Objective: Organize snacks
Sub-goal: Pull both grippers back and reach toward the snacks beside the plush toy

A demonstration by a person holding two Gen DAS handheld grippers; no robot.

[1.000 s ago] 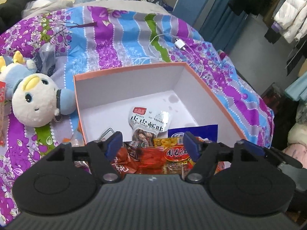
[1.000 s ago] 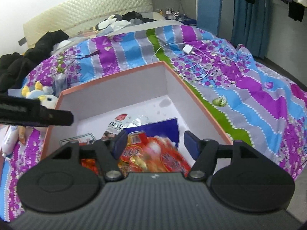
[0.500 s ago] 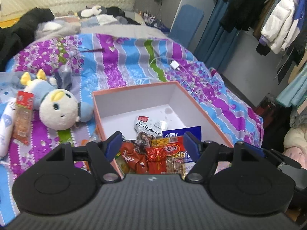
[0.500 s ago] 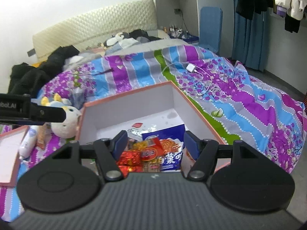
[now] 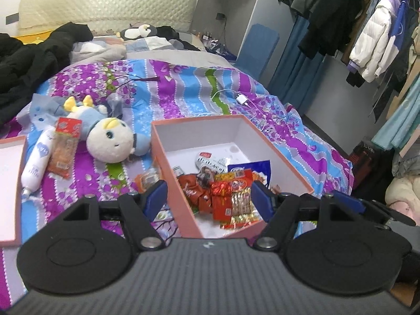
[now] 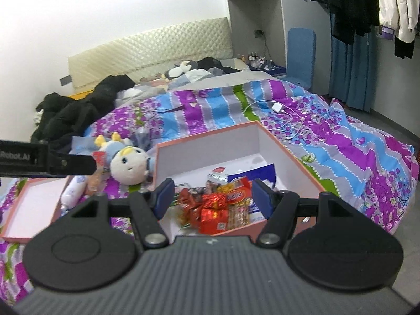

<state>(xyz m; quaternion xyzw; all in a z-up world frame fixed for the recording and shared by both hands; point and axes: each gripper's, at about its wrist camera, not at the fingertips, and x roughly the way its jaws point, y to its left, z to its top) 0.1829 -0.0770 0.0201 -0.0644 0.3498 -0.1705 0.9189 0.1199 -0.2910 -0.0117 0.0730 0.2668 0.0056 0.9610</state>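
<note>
An orange-rimmed box [image 5: 199,122] [image 6: 207,134] with white inside sits on the bed. Several snack packets [image 5: 223,189] [image 6: 218,204] lie heaped at its near end, red, yellow and one blue bag [image 5: 256,166]. My left gripper [image 5: 208,199] is open and empty, held above and short of the box's near edge. My right gripper [image 6: 211,195] is open and empty, likewise back from the box. An orange snack pack [image 5: 65,147] and a white tube [image 5: 38,160] lie on the bed left of the box. A small packet [image 5: 147,179] lies just outside the box's left wall.
A plush doll [image 5: 110,139] [image 6: 128,166] lies left of the box. The box lid [image 5: 10,181] [image 6: 31,207] lies at far left. A white charger and cable [image 5: 242,99] lie beyond the box. Black clothes are piled at the bed's head. Coats hang at right.
Both grippers have pulled back and up from the box, so more of the bed and room shows. Both stay open and empty.
</note>
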